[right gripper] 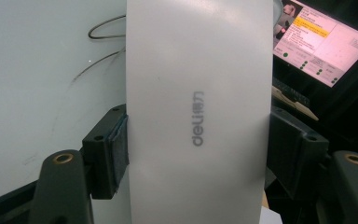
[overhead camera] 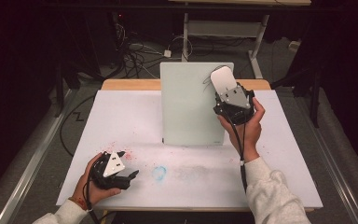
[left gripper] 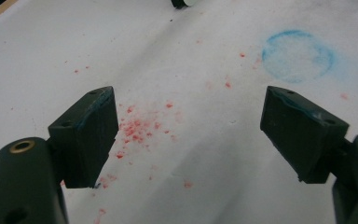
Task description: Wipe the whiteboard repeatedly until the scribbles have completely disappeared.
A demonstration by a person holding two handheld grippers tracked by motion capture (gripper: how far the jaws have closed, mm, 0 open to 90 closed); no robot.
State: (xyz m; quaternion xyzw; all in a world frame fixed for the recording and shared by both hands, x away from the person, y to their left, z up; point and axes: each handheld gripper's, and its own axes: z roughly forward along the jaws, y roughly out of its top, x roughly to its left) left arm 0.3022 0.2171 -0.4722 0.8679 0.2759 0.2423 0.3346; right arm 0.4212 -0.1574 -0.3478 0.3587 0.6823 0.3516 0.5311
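Note:
A white whiteboard (overhead camera: 186,105) stands upright at the middle back of the paper-covered table (overhead camera: 121,116). My right gripper (overhead camera: 228,95) is raised at the board's upper right corner, shut on a white eraser (overhead camera: 223,79). In the right gripper view the eraser (right gripper: 198,70) carries a grey "deli" logo, and both jaws press its sides. Thin dark pen lines (right gripper: 105,28) curve on the board (right gripper: 37,93) just left of the eraser. My left gripper (overhead camera: 133,175) rests low at the front left; its jaws stand wide apart in the left gripper view (left gripper: 186,126) with nothing between them.
Red specks (left gripper: 137,128) lie on the paper between the left jaws, and a faint blue ring smudge (left gripper: 298,56) sits just beyond them, near the table's front middle (overhead camera: 159,173). A lit monitor (right gripper: 321,42) glows behind the board. Cables (overhead camera: 135,51) tangle on the floor behind the table.

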